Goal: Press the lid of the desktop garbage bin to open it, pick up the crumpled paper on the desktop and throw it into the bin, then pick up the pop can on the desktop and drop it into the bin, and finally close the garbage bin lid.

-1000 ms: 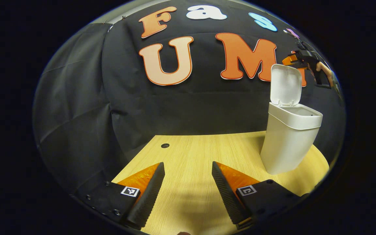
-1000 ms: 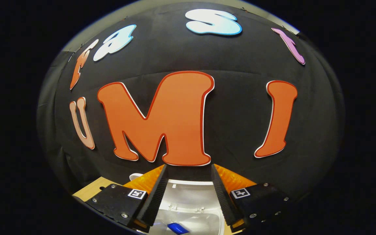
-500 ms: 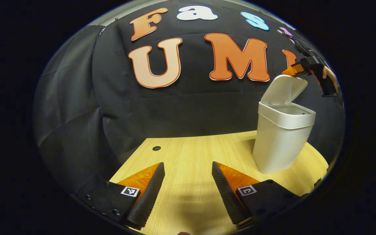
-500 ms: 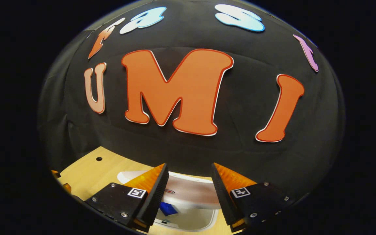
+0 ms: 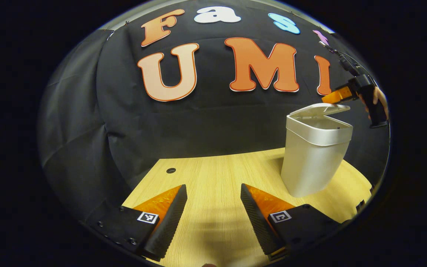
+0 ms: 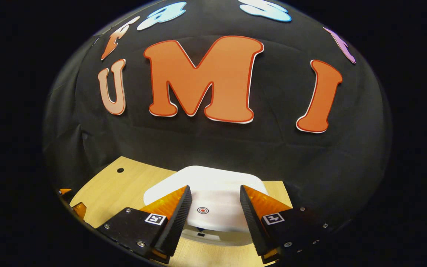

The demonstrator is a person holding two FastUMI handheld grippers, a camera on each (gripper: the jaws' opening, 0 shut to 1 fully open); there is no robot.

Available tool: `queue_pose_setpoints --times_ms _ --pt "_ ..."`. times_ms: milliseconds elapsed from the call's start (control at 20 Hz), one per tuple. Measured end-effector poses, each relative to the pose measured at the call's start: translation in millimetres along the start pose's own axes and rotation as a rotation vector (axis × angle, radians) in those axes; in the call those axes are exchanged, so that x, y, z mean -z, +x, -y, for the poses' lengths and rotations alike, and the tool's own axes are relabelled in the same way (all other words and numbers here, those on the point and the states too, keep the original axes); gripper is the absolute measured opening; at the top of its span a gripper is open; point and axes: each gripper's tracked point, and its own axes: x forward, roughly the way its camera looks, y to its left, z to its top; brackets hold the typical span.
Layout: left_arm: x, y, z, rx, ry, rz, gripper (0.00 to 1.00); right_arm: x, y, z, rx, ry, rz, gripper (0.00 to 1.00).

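The white garbage bin [image 5: 311, 157] stands on the wooden desktop [image 5: 213, 178] at the right of the left gripper view. Its lid [image 5: 319, 109] is nearly down, with a thin gap left at the front. The right gripper [image 5: 334, 97], held by a hand, rests its tips on the lid's far edge. In the right gripper view the lid [image 6: 213, 185] with a small red ring mark [image 6: 202, 210] lies just below my open right gripper [image 6: 213, 196]. My left gripper [image 5: 213, 191] hovers open over the bare desk, well left of the bin.
A small round hole [image 5: 170, 170] sits in the desktop near its far left corner. The black cloth wall closes off the back and left. The desk's right edge runs just past the bin. The left gripper's tips [image 6: 70, 202] peek in at the left of the right gripper view.
The bin's lid has swung from upright to almost flat under the right gripper, which came down with it. The blue thing seen inside the bin is now covered. The left gripper barely moved.
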Motion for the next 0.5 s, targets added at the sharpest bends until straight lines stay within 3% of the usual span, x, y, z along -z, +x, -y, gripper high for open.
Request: queue_pose_setpoints --times_ms 500 --pt "0 8 6 0.052 0.014 0.000 0.94 31 -9 -13 0.004 0.033 -0.050 0.79"
